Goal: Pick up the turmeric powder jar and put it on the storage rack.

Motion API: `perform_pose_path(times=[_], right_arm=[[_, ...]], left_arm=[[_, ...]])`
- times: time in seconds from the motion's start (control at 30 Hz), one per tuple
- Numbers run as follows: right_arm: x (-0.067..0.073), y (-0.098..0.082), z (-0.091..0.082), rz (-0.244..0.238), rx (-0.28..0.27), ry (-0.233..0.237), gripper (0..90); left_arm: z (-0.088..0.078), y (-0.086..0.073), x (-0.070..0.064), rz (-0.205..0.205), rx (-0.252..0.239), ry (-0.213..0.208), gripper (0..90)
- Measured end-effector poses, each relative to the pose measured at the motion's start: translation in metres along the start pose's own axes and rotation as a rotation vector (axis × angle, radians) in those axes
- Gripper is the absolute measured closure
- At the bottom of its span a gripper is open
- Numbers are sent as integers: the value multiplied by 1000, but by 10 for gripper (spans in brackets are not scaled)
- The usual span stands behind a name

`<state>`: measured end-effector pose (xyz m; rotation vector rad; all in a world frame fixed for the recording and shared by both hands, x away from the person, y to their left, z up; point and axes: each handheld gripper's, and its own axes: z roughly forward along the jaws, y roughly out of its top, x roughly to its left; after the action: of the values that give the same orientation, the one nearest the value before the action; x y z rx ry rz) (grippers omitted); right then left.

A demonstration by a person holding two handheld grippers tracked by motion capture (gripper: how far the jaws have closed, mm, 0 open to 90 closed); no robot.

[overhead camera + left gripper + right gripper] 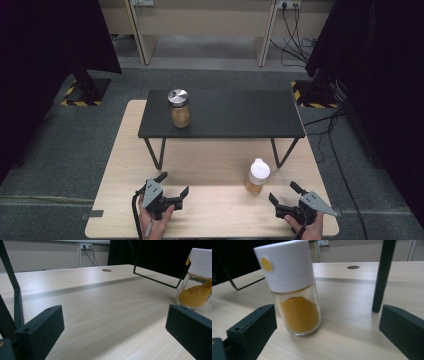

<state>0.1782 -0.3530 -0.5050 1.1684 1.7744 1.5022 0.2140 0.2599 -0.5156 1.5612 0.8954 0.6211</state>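
Note:
A glass spice jar [257,176] with a white cap and orange powder stands upright on the wooden table [210,210], front right. In the right gripper view that jar [295,297] stands close ahead, left of centre, between the wide-apart jaws; my right gripper [289,194] is open and apart from it. My left gripper [172,184] rests open at the front left with nothing between its jaws. The left gripper view has the same jar [198,280] off to the right. A second jar [179,108] with a silver lid and brownish powder stands on the black shelf [235,115].
The low black shelf stands on thin wire legs [155,152] across the table's far half; one leg [383,275] rises just right of the jar in the right gripper view. Cables [295,45] lie on the grey floor beyond. Black curtains hang on both sides.

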Motion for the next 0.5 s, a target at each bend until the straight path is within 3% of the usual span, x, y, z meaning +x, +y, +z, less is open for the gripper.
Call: perform_pose_path(times=[0.3, 0.5], right_arm=[[5, 7, 4, -101, 40, 30, 19], [6, 9, 10, -107, 46, 54, 20]], left_arm=[[0, 0, 1, -8, -2, -2, 11], [0, 0, 1, -6, -3, 0, 11]])
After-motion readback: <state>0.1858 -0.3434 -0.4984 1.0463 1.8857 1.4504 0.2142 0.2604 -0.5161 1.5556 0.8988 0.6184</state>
